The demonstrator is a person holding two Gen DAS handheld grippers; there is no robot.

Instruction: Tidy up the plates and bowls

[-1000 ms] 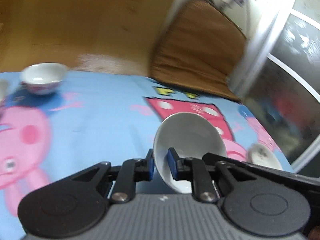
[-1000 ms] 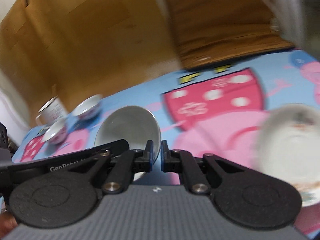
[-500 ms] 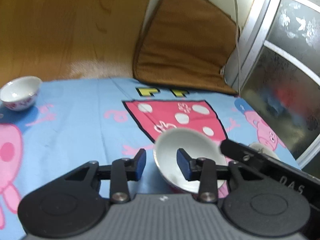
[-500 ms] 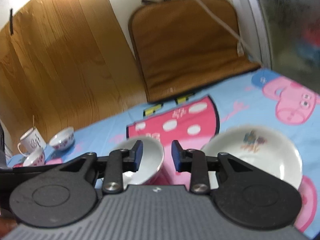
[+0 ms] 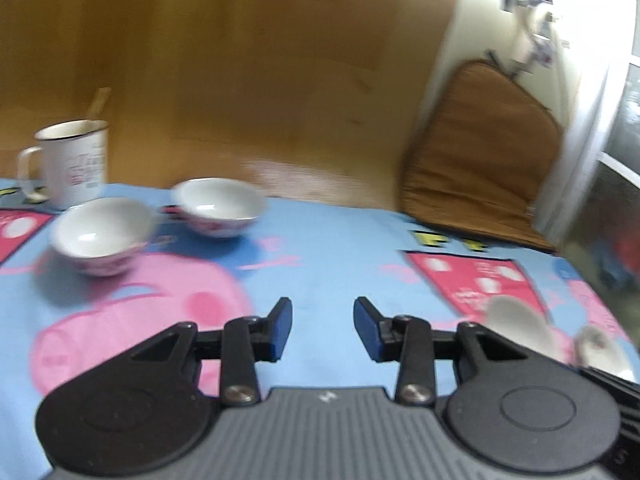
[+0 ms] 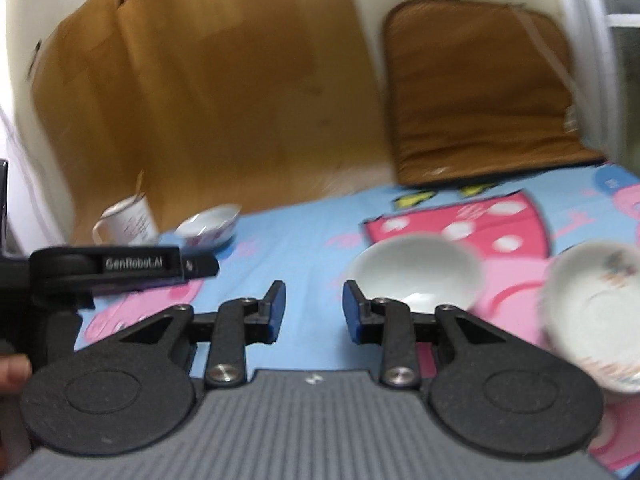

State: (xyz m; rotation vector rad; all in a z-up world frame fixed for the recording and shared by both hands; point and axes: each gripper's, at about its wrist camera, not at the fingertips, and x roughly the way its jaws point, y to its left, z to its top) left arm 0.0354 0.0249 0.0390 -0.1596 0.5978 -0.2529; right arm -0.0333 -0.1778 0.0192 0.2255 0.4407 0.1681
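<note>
Across the cartoon-print cloth (image 5: pixel 328 248) on the worktop, crockery sits in two groups. Right side: decorated plate (image 6: pixel 600 312) with plain white bowl (image 6: pixel 416 276) just beside it. Far left: two patterned bowls (image 5: pixel 104 236) (image 5: pixel 218 206) close together, mug (image 5: pixel 72 160) behind them. Left tool (image 5: pixel 322 326) spread, holding nothing; right tool (image 6: pixel 313 310) likewise. Risks, as judged: blurred views suggest fast travel, so a finger could clip a rim; thin, glazed rims may slip from a shallow pinch; cloth could ruck and tip the bowls.
</note>
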